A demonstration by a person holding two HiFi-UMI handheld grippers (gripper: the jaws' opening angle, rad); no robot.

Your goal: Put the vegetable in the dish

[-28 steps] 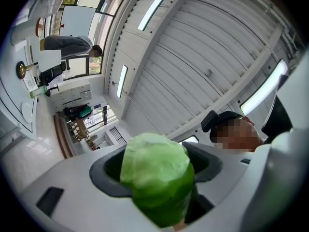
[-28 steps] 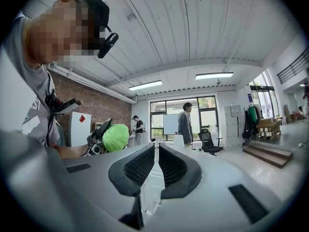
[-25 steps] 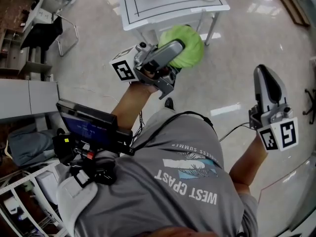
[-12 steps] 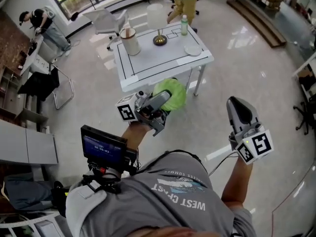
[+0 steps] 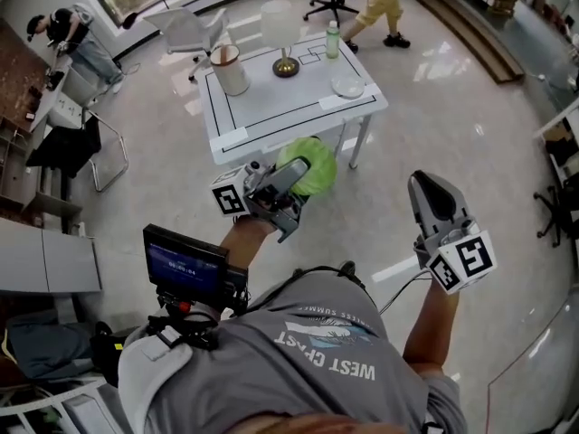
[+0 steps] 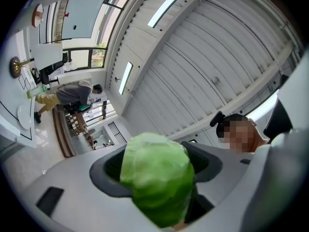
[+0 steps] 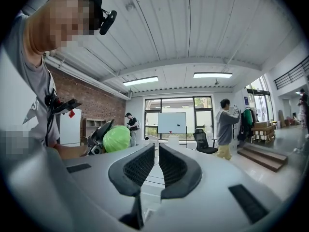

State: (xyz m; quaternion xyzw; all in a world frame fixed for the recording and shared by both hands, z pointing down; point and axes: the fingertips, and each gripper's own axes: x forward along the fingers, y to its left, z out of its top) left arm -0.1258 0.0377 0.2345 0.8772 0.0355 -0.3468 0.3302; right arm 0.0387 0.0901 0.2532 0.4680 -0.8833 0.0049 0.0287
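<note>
Left gripper (image 5: 298, 175): clamped on green vegetable (image 6: 155, 174).
Right gripper (image 7: 155, 164): jaws closed together, nothing held.
Dish (image 5: 347, 87): seen on white table (image 5: 271, 108), 1 o'clock from vegetable.

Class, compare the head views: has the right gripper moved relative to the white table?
Yes: the right gripper has neared the white table, toward its nearest leg.

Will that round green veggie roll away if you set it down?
Probably: the vegetable looks round like a ball, so it may roll. It also seems fairly firm, since the left gripper holds it without visibly squashing it.
</note>
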